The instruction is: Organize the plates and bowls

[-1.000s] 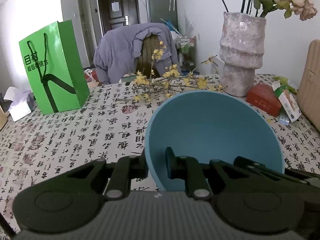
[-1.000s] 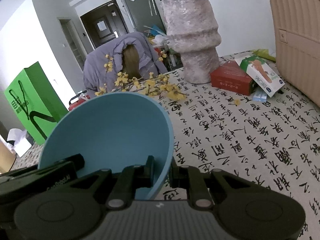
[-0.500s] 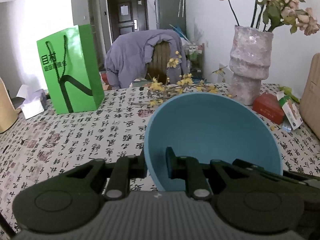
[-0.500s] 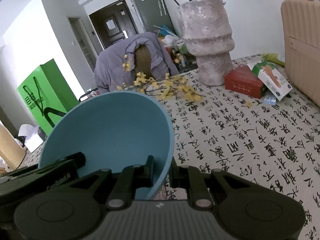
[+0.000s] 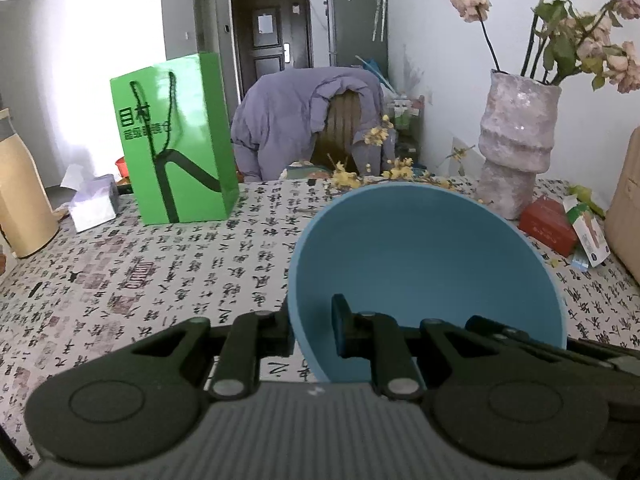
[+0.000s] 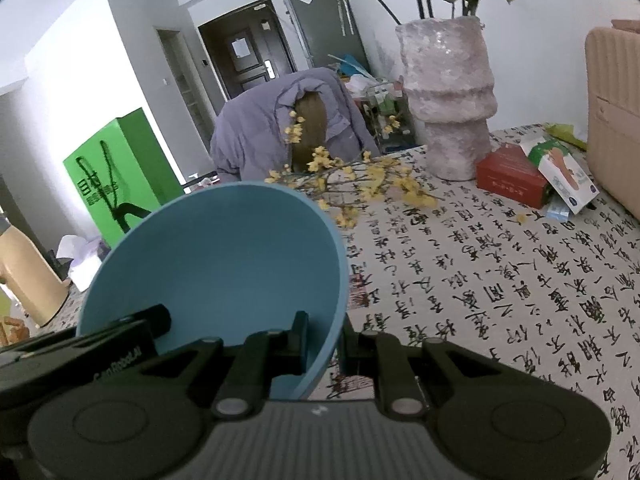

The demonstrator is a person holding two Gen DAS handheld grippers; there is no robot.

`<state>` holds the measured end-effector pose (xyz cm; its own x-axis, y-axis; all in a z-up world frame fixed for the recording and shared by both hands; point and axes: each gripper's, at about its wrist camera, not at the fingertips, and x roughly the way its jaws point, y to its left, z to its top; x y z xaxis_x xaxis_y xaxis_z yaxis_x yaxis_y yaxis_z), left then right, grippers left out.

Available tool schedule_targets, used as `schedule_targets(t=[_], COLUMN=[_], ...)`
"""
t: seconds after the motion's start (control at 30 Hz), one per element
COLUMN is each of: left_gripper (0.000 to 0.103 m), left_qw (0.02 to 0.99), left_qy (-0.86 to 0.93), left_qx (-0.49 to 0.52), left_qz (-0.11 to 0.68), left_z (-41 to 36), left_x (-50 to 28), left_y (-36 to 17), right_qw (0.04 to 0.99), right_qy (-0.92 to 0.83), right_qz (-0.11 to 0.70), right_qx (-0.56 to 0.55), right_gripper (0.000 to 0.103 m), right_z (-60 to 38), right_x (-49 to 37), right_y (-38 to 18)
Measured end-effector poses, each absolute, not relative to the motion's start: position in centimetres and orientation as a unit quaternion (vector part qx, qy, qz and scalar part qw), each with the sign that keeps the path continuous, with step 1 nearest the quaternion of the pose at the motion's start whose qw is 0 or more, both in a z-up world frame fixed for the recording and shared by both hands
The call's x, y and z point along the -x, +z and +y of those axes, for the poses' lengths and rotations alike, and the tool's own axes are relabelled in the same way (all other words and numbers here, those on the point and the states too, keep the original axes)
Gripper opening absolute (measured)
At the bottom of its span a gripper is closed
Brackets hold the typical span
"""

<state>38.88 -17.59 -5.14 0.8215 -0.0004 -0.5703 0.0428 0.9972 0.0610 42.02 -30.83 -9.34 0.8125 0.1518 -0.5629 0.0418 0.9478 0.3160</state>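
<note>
The round, smooth blue bowl (image 5: 424, 264) is held above the calligraphy-print counter (image 5: 168, 272), empty, tilted with its opening toward the cameras. The left gripper (image 5: 312, 332) jaws are clamped on its rim at 7 o'clock, the right gripper (image 6: 325, 340) jaws at 5 o'clock.

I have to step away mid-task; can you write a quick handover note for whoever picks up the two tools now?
Left tool: shut on the near left rim of the blue bowl.
Right tool: shut on the bowl's right rim.
The bowl is held by both, tilted, above the table; whether it touches the cloth cannot be told.
Done: bowl gripped.
Left: set it in place. No plates or other bowls in view.
</note>
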Motion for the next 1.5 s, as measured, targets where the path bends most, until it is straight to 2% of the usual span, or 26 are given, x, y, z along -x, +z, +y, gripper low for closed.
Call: schedule_targets(t=[1.5], left_gripper=[0.017], left_qw=[0.963], left_qy=[0.038], left_qx=[0.008], left_qz=[0.266], left_z=[-7.4], left_x=[-29.9], left_y=[-1.5], right_qw=[0.947], right_qy=[0.084], right_qz=[0.289], right_qx=[-0.113], right_gripper=[0.014], right_z=[-20.9], right_x=[-34.5], right_y=[-5.1])
